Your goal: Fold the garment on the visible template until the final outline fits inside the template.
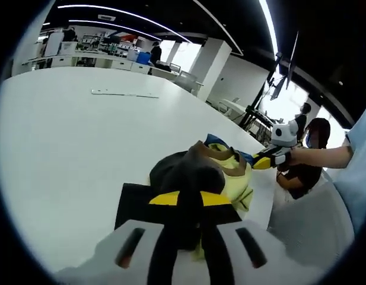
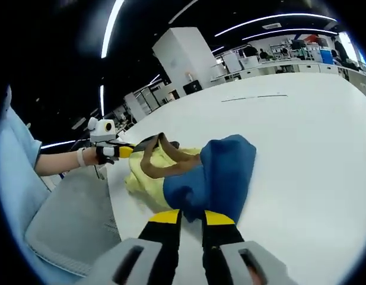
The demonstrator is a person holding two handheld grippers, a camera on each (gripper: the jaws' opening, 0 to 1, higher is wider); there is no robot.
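Left claw (image 1: 185, 228), bottom centre of left gripper view: jaws pinched on dark end of garment (image 1: 200, 172). Right claw (image 2: 190, 228), bottom centre of right gripper view: jaws nipped on blue end of same garment. Garment bunched mid-frame on white table (image 1: 70, 154), stretched between claws; long axis runs claw to claw, yellow and brown folds in middle. Black template (image 1: 130, 205) flat under left end, lower left of garment. No containers seen. Judgement: next move spreads garment over template.

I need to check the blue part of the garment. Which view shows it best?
The right gripper view: the blue panel lies broad and close above the jaws. The left gripper view shows a blue sliver behind the dark and yellow folds.
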